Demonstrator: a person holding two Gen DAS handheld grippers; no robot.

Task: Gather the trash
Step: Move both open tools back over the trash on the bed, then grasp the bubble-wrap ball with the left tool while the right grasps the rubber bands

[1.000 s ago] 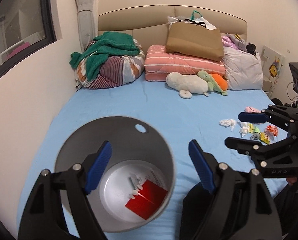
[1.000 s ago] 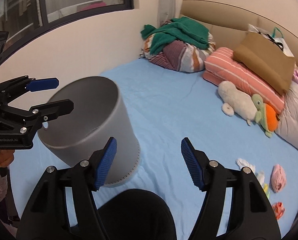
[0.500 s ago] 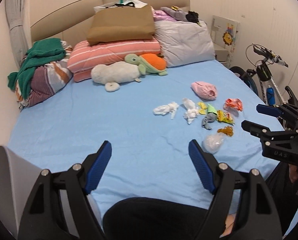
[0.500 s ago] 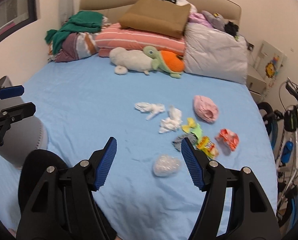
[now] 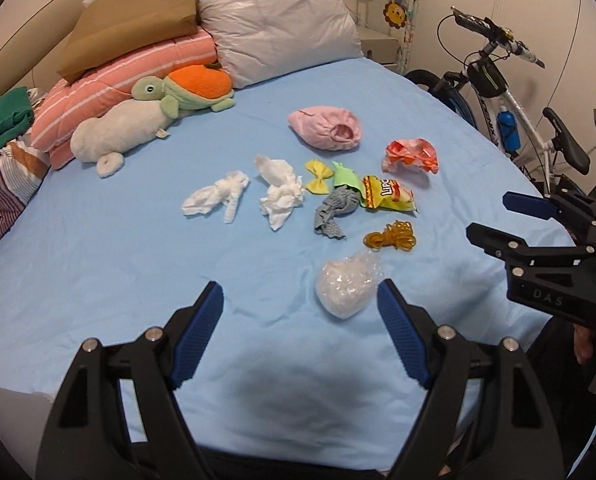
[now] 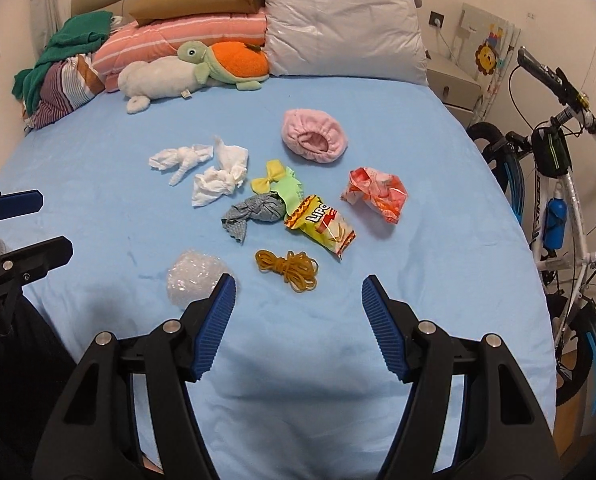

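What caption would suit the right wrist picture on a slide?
Open right claw hovers over a blue bed strewn with trash: tissues, snack bag, rubber bands.

My left claw point(image 5: 300, 332) and right claw point(image 6: 298, 320) are wearing black skeletal frames, silver screws and ribbed blue pads point(image 6: 218, 328). White "DAS" lettering is showing on the right one's side.
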